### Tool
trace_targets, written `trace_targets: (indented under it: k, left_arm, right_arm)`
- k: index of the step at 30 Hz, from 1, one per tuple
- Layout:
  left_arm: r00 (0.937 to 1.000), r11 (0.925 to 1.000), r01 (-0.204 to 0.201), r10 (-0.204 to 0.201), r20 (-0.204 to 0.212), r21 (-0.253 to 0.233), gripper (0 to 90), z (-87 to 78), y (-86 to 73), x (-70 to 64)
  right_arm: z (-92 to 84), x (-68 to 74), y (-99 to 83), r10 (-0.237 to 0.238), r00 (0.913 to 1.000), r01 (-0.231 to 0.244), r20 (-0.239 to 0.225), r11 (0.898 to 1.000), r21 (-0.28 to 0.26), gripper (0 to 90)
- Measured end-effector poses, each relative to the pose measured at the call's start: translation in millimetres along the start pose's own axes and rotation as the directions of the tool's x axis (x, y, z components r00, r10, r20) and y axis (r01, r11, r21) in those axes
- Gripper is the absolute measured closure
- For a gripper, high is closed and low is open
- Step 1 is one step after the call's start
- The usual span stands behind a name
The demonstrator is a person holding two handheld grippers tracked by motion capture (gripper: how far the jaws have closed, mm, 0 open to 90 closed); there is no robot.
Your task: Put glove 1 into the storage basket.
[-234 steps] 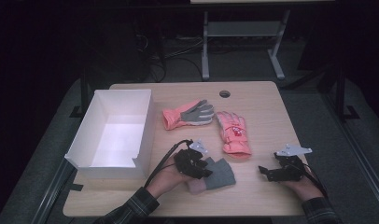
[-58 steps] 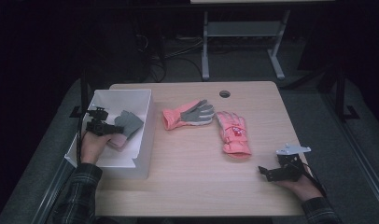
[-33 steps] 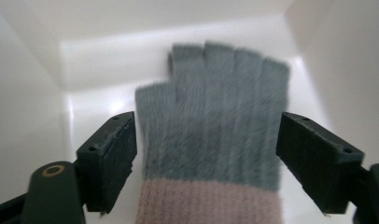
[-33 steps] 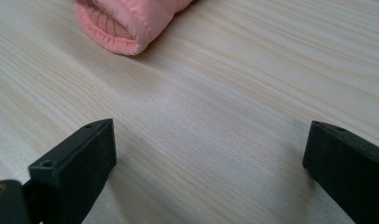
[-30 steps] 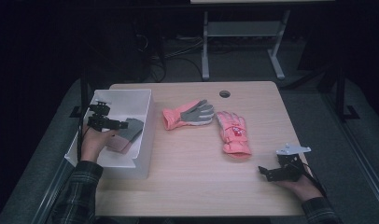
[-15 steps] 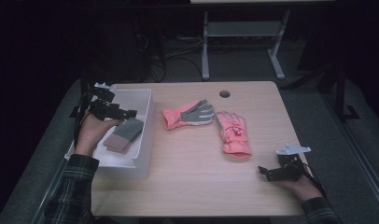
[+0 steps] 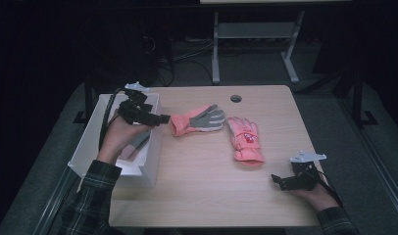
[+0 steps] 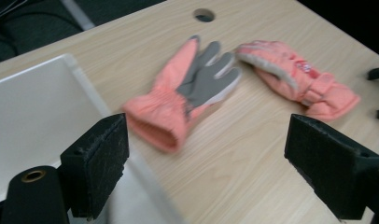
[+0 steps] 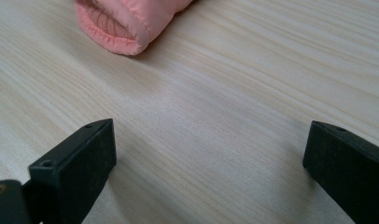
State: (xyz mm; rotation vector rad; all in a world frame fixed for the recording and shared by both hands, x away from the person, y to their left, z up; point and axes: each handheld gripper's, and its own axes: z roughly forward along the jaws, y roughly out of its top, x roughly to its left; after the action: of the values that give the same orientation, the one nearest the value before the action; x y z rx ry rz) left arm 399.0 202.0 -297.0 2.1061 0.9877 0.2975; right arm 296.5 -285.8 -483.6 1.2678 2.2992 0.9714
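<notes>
My right claw [image 7: 280,182] rests low on the table [image 7: 207,196] nearest me, jaws spread wide with bare wood between them; just ahead of it lies the cuff of the first pink glove [image 7: 245,140] — back up, fingers pointing away from me. My left claw [image 7: 155,117] hangs over the right rim of the white box [image 7: 84,156], wrist cocked so the jaws point toward the table's middle, and they stand released, gripping nothing. Below and behind that claw, inside the box, lies one grey glove [image 7: 136,143], partly hidden by my hand. Straight ahead of the left claw, just past the box wall, is the second pink glove [image 8: 187,95] — grey palm up, cuff toward the claw. So I count three gloves: two pink on the table, one grey in the box. One box, and one round hole [image 7: 236,98] at the table's far edge.
</notes>
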Motion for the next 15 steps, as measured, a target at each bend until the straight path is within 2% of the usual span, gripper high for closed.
trace_targets:
  k: [5,6,9,10,11,12,15]
  left_arm:
    - [0.9983,0.9992,-0.039,0.039,0.043,-0.011,13.5,14.2,11.4,-23.8]
    - [0.9983,0.9992,-0.039,0.039,0.043,-0.011,13.6,14.2,11.4,-23.8]
    - [0.9964,0.9982,-0.058,0.059,0.061,-0.015,13.7,22.6,16.6,-35.9]
    - [0.9945,0.997,-0.076,0.077,0.071,-0.011,13.9,26.8,18.6,-41.7]
    - [0.9945,0.997,-0.076,0.077,0.071,-0.011,13.9,26.8,18.6,-41.7]
    - [0.9932,0.9963,-0.085,0.086,0.078,-0.011,14.0,31.6,20.1,-49.2]
    - [0.9912,0.9951,-0.098,0.099,0.087,-0.014,14.7,36.1,21.2,-56.2]
  right_arm:
    - [0.0,0.0,0.0,-0.001,1.0,0.001,0.0,1.0,0.0,1.9]
    - [0.0,0.0,0.0,-0.001,1.0,0.001,0.0,1.0,0.0,1.9]
    - [0.0,0.0,0.0,0.0,1.0,0.0,0.0,1.0,0.0,2.0]
    - [0.1,0.0,0.0,-0.001,1.0,0.001,0.0,1.0,0.0,1.9]
    - [0.1,0.0,0.0,-0.001,1.0,0.001,0.0,1.0,0.0,1.9]
    - [0.1,-0.1,0.0,-0.001,1.0,0.001,0.0,1.0,-0.001,2.0]
    - [0.0,0.0,0.0,0.0,1.0,0.0,0.0,1.0,0.0,2.0]
